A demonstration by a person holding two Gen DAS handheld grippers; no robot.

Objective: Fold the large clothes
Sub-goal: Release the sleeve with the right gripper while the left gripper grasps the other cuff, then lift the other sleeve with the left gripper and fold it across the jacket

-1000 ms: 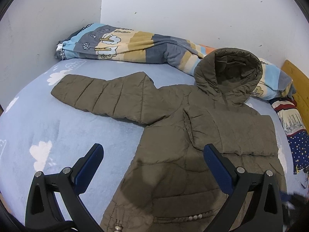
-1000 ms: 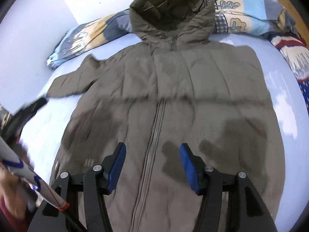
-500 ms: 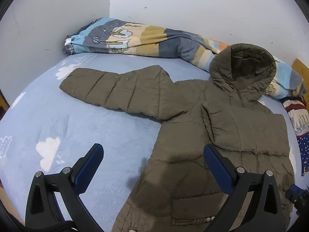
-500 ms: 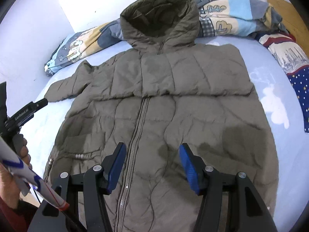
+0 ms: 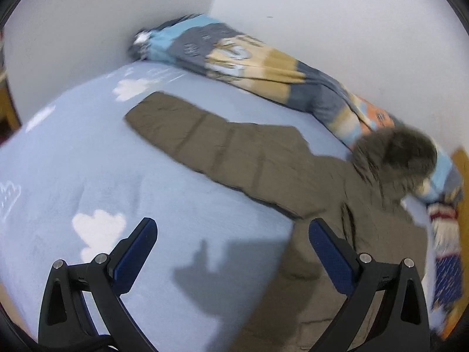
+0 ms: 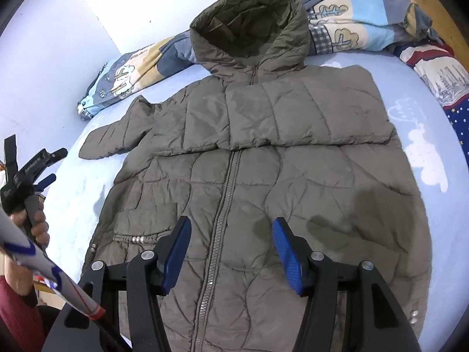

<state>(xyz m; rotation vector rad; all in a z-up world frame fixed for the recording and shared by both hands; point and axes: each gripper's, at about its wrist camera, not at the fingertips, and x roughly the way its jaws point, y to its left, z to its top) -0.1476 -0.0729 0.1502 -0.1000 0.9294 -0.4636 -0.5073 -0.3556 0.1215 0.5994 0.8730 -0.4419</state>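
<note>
- Swung leftward, the left gripper (image 5: 233, 252) now hovers over bare blue sheet (image 5: 88, 176), jaws wide, empty.
- Right gripper (image 6: 231, 249) gapes empty above the coat's zipper (image 6: 225, 193).
- Olive hooded puffer coat (image 6: 263, 152) lies flat, left sleeve (image 5: 211, 143) outstretched.

Left wrist view: smeared by motion blur, worst at the coat's hood (image 5: 395, 152); the left gripper (image 5: 231, 252) stays sharp and casts a hard-edged shadow on the bed sheet (image 5: 88, 170). Right wrist view: sharp and bright, lit from above; the coat (image 6: 263, 152) carries dark shadow patches near the right gripper (image 6: 231, 252). Both views bow at the edges, with black corners.
</note>
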